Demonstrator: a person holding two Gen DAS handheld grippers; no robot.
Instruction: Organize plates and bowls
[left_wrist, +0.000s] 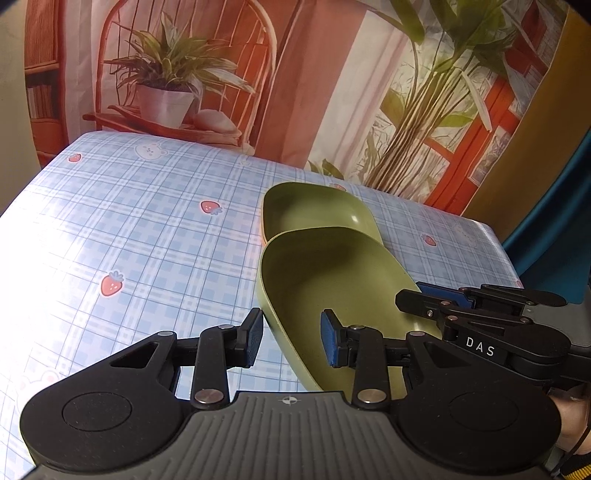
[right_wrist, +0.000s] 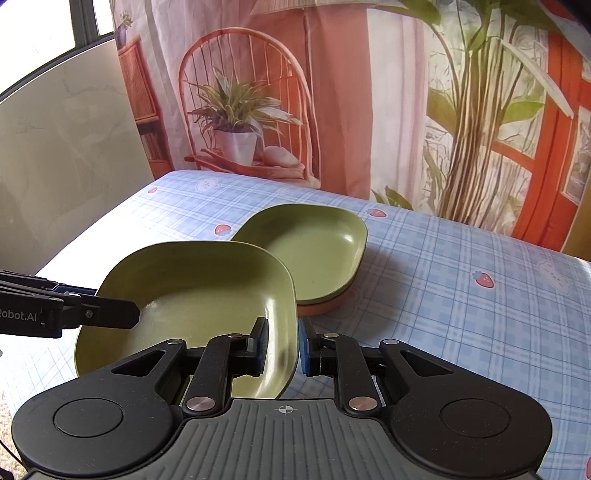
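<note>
Right gripper (right_wrist: 282, 347) clamped on the near rim of a green plate (right_wrist: 192, 291), tilted, just beside the stack (right_wrist: 317, 254) on the surface (right_wrist: 461, 332). Left gripper (left_wrist: 291, 338) wide, straddling the opposite rim. Stack partly built; this plate not yet added.

Both views are being lit brightly by daylight from the left. The checked tablecloth (left_wrist: 155, 221) is being washed out by white glare along its left side, and a small highlight is being thrown off the near green plate (right_wrist: 192, 291). Edges are being bent and darkened by fisheye distortion.
</note>
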